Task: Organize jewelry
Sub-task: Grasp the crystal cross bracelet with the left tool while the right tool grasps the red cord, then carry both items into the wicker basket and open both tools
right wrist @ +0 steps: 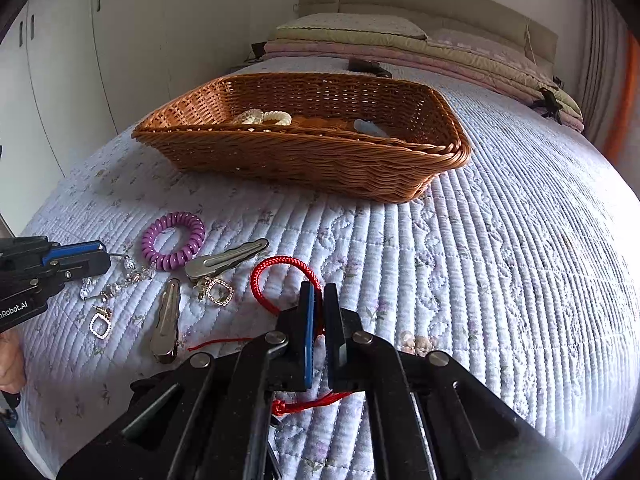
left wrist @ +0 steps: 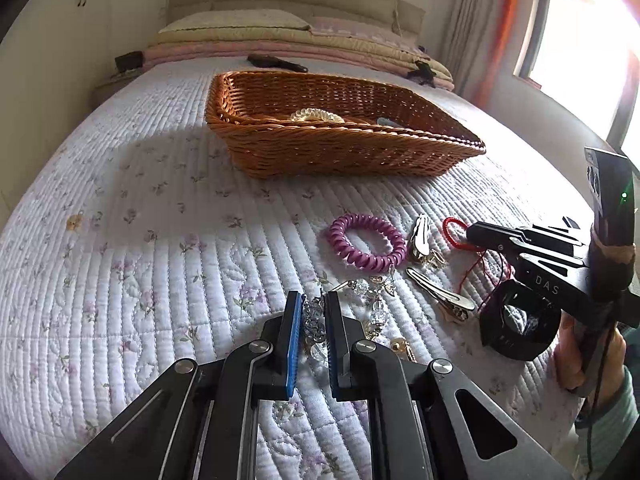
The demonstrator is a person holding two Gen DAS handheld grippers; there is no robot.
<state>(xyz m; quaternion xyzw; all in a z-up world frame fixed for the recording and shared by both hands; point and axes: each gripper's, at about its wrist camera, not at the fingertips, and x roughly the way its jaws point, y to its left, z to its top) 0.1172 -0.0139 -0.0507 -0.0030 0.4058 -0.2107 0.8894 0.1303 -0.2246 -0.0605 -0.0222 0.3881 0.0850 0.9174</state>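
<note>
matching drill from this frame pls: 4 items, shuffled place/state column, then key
1 red cord
2 purple coil
3 crystal bracelet
4 clear coil

A in the basket
B between the left tool fingers
C loose on the quilt, ungripped
D between the right tool fingers

Pairs: 1-D, 2-C, 3-B, 4-A

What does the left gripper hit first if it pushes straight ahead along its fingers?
Probably the crystal bead bracelet: the left gripper already has part of it between its fingers. Beyond that is bare quilt, then the wicker basket farther up the bed. Depth is hard to judge through the fisheye.
</note>
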